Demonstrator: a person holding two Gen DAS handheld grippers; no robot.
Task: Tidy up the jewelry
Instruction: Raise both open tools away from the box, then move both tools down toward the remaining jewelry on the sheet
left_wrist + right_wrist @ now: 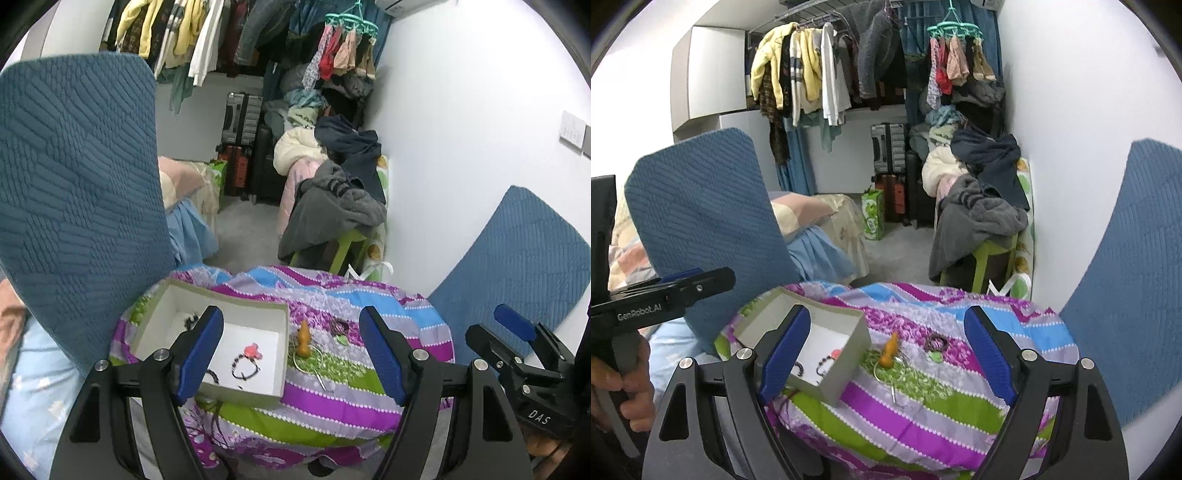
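A grey cardboard box [243, 301] [857, 341] stands on a small table under a striped floral cloth [332, 402] [923, 402]. Inside lie a beaded bracelet with a pink charm [246, 363] and other dark beaded pieces [190, 320]. Right of the box on the cloth lie an orange pendant on a metal ring [303, 341] [889, 354] and a dark beaded bracelet with a green charm [340, 329] [935, 345]. My left gripper [291, 354] is open and empty, above the box's near right part. My right gripper [886, 358] is open and empty, above the pendant.
Two blue chair backs flank the table, one at the left [74, 184] [709, 206] and one at the right [517, 258] [1137, 277]. Behind are a green stool piled with clothes [332, 210], suitcases [242, 118], a bed [812, 210] and a hanging clothes rail [812, 66].
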